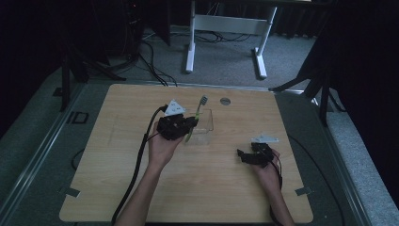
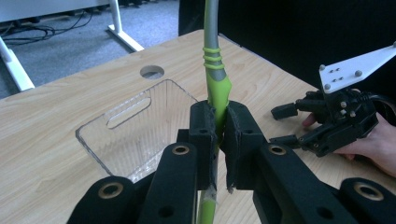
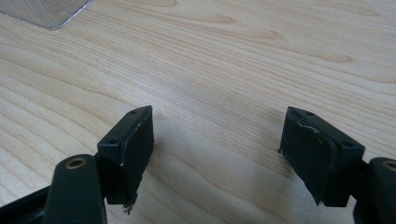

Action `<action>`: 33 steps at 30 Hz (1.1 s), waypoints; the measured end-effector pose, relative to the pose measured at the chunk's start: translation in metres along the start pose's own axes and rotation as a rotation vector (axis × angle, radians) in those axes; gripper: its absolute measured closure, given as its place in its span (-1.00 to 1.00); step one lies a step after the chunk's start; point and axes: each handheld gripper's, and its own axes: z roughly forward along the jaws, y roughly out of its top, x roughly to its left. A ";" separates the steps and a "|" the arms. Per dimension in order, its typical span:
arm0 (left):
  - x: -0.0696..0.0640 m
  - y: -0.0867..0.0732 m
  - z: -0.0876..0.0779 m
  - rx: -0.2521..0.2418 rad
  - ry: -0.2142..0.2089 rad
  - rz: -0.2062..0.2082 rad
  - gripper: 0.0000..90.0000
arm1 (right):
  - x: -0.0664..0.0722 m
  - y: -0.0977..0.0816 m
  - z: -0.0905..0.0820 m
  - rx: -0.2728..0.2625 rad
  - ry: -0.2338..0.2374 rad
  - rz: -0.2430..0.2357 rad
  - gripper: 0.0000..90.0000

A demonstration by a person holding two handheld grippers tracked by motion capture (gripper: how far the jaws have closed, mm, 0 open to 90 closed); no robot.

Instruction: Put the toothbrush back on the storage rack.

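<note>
We are squeezing the green toothbrush [image 2: 217, 93] between our left claw [image 2: 218, 135] pads; it is sticking up past them.

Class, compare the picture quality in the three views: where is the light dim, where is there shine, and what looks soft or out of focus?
High view: dim, with near-black surroundings; the wooden table is the brightest area. Left gripper view: brighter; the clear plastic bin catches pale reflections, and the toothbrush, clamped in the left hand-held gripper, looks soft towards its top. Right gripper view: even light, crisp wood grain, a soft shadow under the open right hand-held gripper.
</note>
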 end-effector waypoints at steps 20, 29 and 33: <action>0.003 0.000 0.006 -0.044 -0.005 -0.025 0.83 | 0.000 0.000 0.000 -0.002 -0.001 -0.002 -0.43; 0.005 -0.001 0.010 -0.063 -0.002 -0.034 0.83 | 0.000 0.000 0.000 -0.002 -0.001 -0.001 -0.43; 0.006 -0.001 0.011 -0.076 -0.001 -0.036 0.82 | 0.000 0.000 0.000 -0.002 -0.001 -0.002 -0.43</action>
